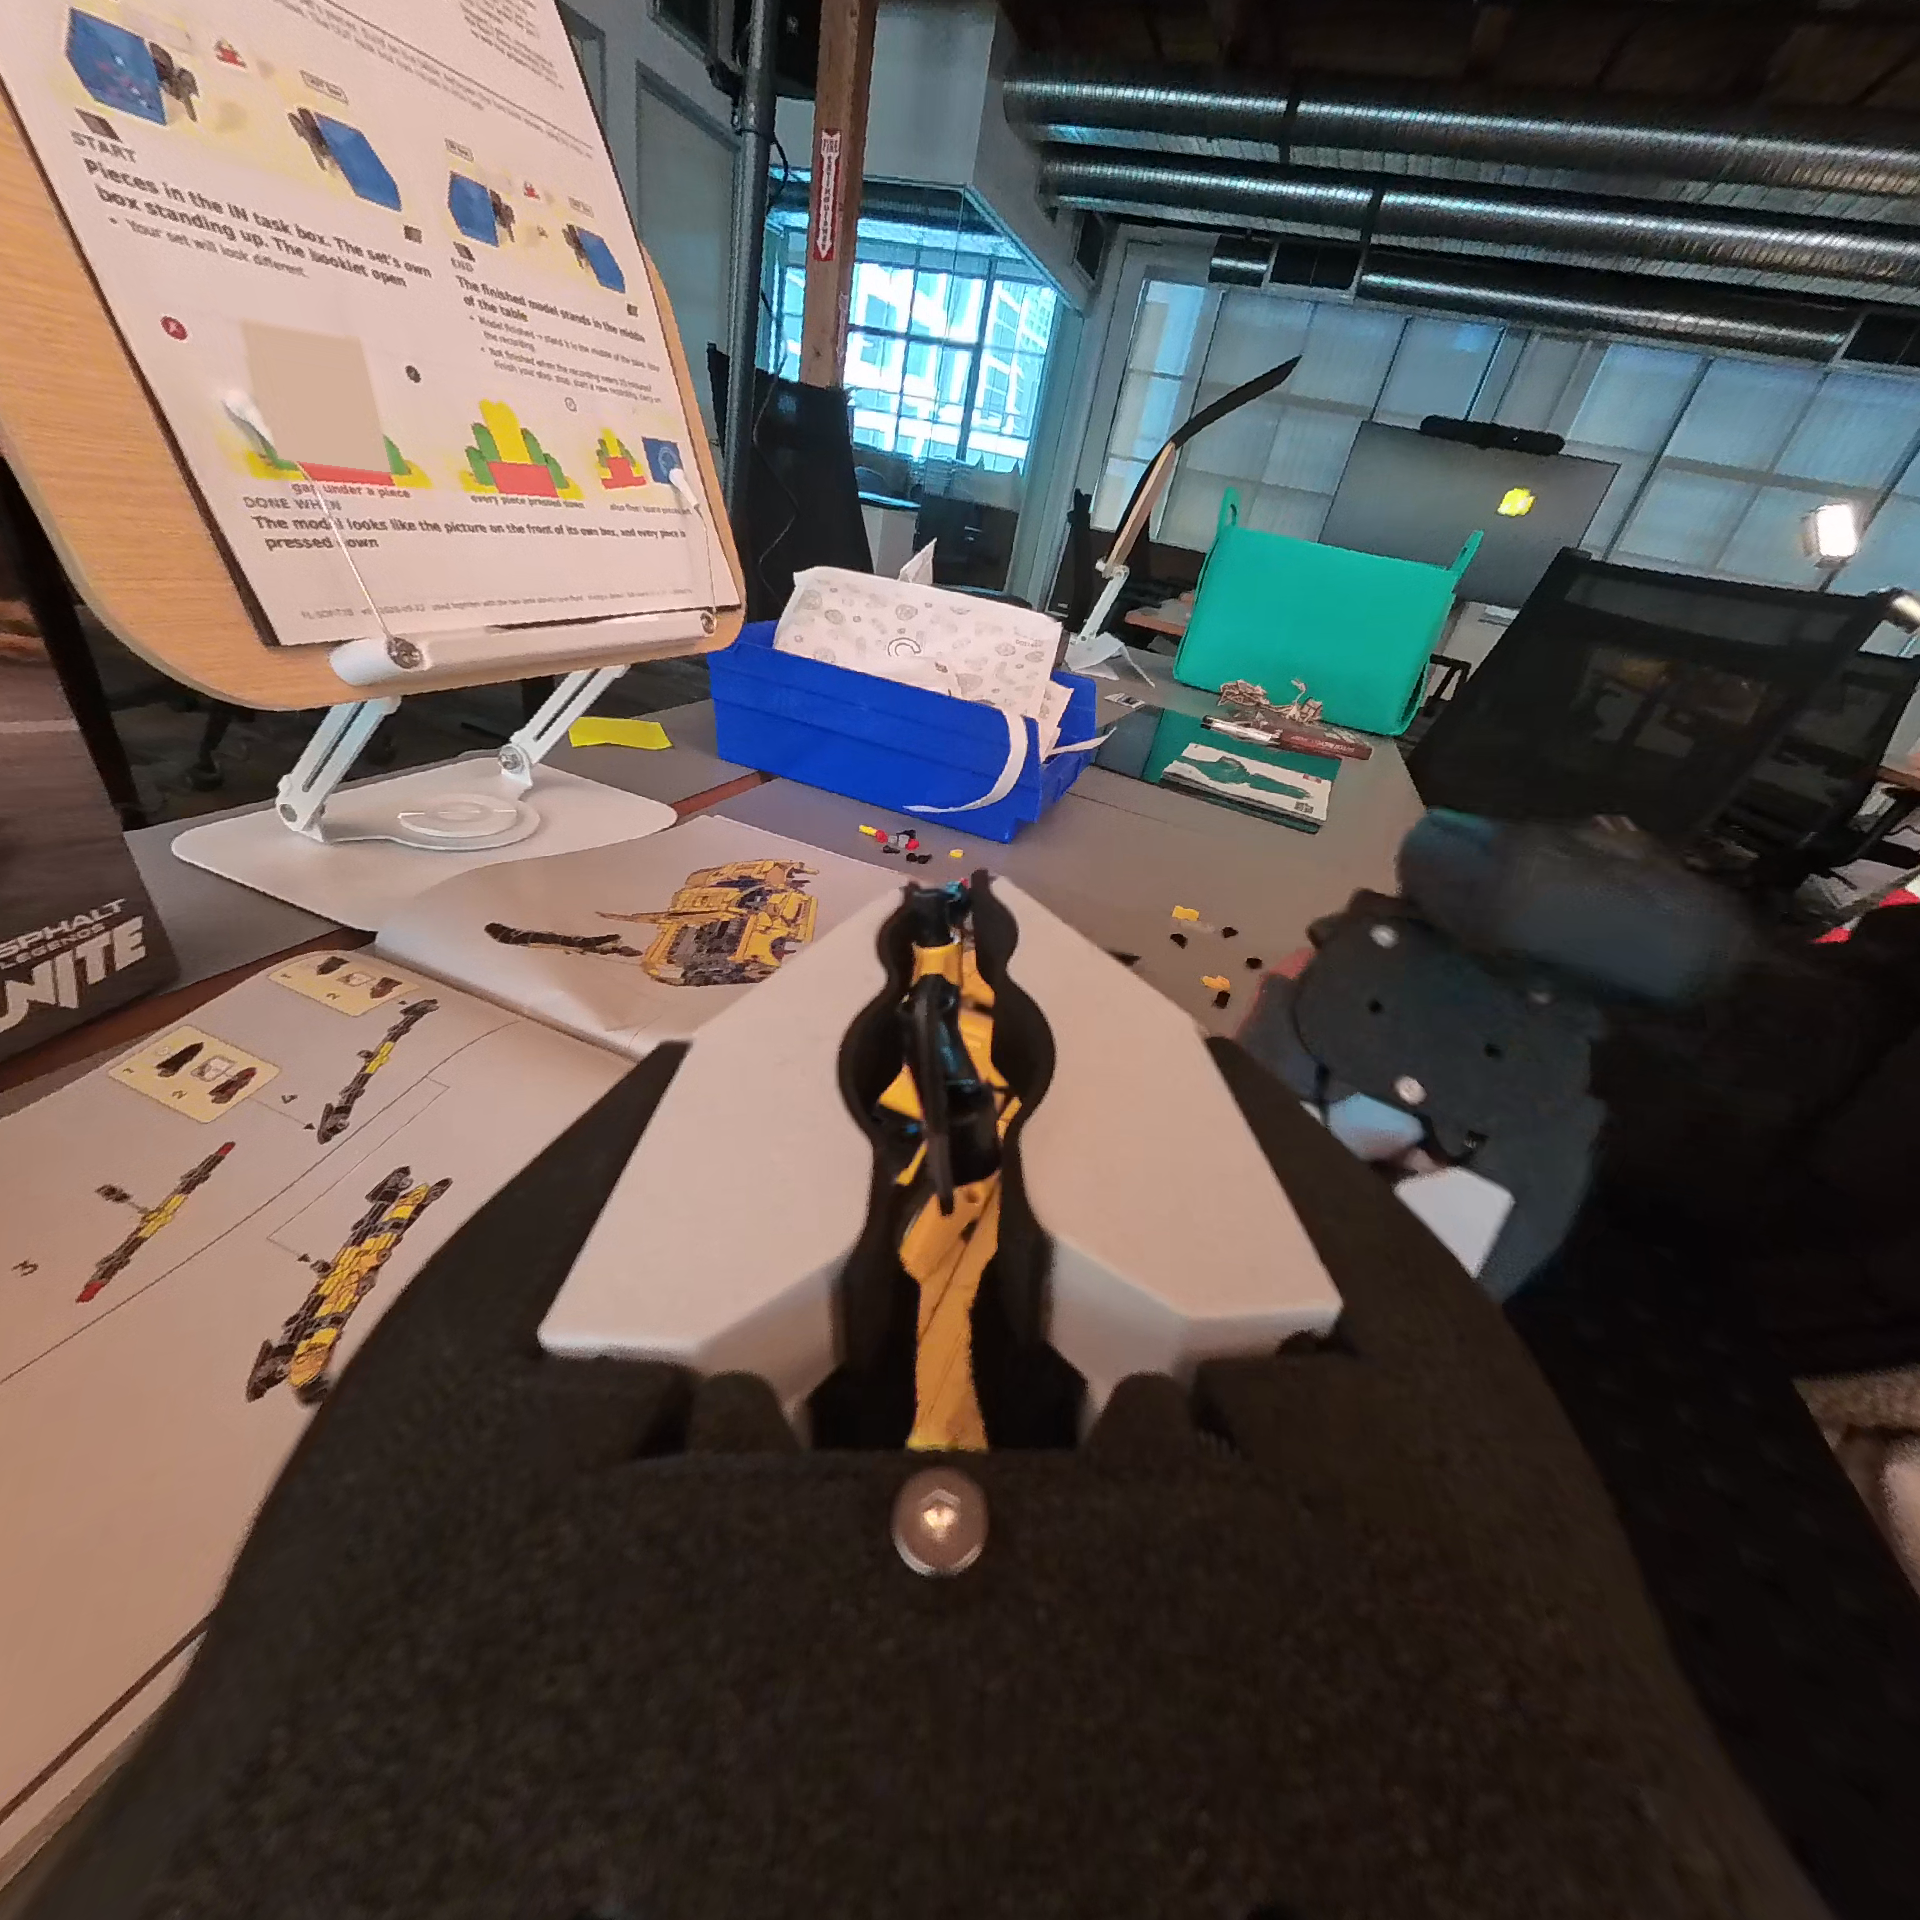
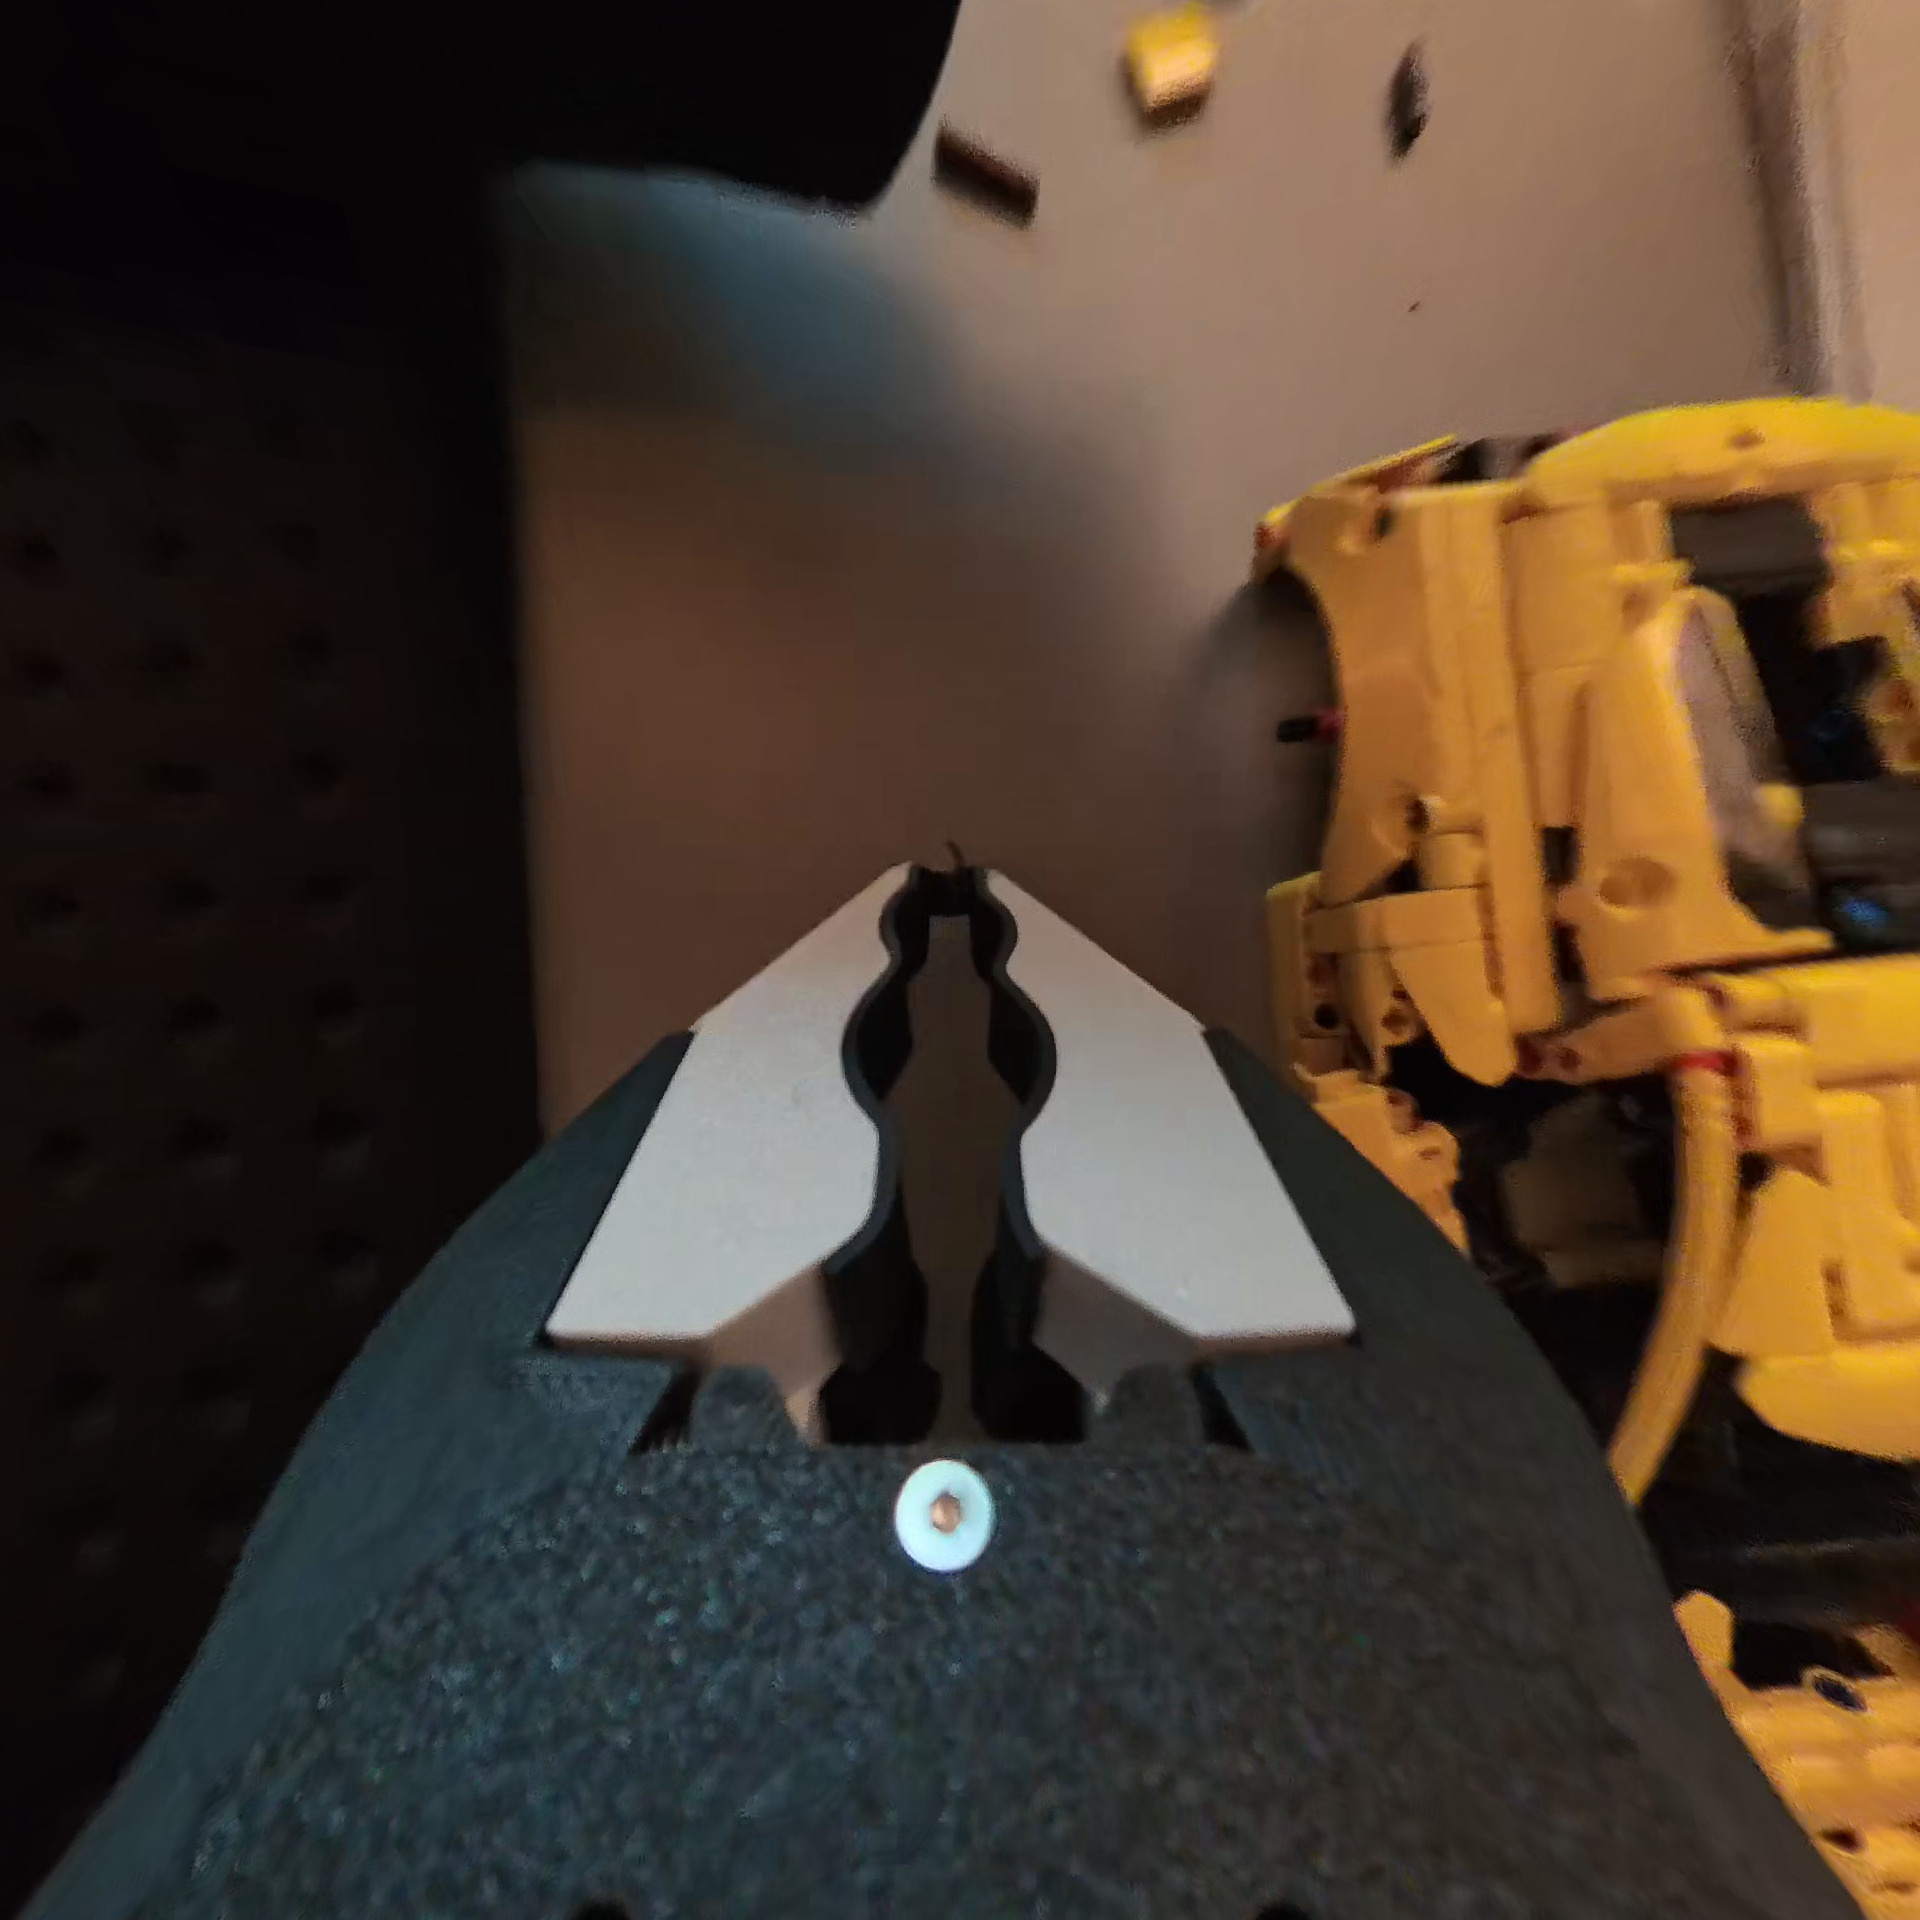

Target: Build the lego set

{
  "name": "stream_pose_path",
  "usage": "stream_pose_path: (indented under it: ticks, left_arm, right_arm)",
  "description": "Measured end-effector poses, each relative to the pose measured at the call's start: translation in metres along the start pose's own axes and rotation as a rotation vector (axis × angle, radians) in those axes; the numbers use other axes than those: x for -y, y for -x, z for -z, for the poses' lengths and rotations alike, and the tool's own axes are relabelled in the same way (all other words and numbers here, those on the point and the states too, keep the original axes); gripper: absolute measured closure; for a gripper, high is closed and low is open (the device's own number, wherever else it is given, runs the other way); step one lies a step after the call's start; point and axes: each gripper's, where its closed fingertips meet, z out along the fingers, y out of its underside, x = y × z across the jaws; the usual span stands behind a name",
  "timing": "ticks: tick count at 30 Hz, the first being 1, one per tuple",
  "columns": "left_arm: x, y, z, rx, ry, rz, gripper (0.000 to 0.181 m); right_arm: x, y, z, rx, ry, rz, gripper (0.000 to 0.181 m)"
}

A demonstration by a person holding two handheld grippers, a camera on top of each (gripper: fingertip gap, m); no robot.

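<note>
Left wrist view: clamped between the fingers of the left hand-held gripper (image 1: 948, 891), a long yellow and black lego sub-assembly (image 1: 951, 1132), running lengthwise down the channel between the pale pads, its black tip poking out at the fingertips. Held above the desk (image 1: 1049, 831), over the edge of an open instruction booklet (image 1: 312, 1143) lying flat, pages printed with yellow and black build steps. Just beyond the fingertips, loose small pieces (image 1: 906, 840) in red, black and yellow scattered on the grey surface; more loose bits (image 1: 1205, 951) to the right. Behind those, a blue bin (image 1: 894, 743) stuffed with crumpled white paper bags. At upper left, a wooden bookstand (image 1: 104, 520) on a white base, carrying a printed instruction sheet. Far left edge, corner of a dark box (image 1: 73, 966). Farther back, a teal bin (image 1: 1314, 613). At right, blurred and partly cut off, the right hand-held gripper (image 1: 1455, 1039).

Right wrist view: right hand-held gripper (image 2: 948, 878) with fingertips drawn together, something small and dark pinched at the very tip, too tiny and blurred to name. Immediately right, the large yellow lego model (image 2: 1558, 831) resting on the desk, near the fingers but apart from them. Near the top, a loose yellow piece (image 2: 1169, 52) and a dark piece (image 2: 982, 171) on the grey surface.
</note>
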Motion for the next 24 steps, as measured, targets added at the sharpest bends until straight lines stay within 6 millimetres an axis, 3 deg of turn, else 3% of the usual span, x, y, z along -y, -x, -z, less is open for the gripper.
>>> stream_pose_path:
  ticks: [3,7,9,10,16,24]
  left_arm:
    - [0.013,-0.009,0.004,-0.054,-0.070,0.030,0.173]
    - [0.029,-0.023,0.006,-0.112,-0.164,0.063,0.173]
    - [0.037,-0.031,0.007,-0.150,-0.225,0.098,0.174]
    - [0.039,-0.034,0.006,-0.164,-0.248,0.120,0.173]
    - [0.035,-0.050,-0.010,-0.191,-0.270,0.162,0.173]
    - [0.025,-0.053,-0.025,-0.150,-0.265,0.169,0.173]
  right_arm:
    - [0.034,-0.021,0.044,0.031,-0.288,-0.110,0.174]
    - [0.078,-0.061,0.133,0.068,-0.846,-0.243,0.175]
    - [0.085,-0.068,0.169,0.108,-1.165,-0.276,0.175]
    - [0.083,-0.071,0.178,0.100,-1.283,-0.279,0.175]
    - [0.086,-0.071,0.178,0.105,-1.362,-0.343,0.175]
    - [0.089,-0.075,0.164,0.135,-1.341,-0.464,0.175]
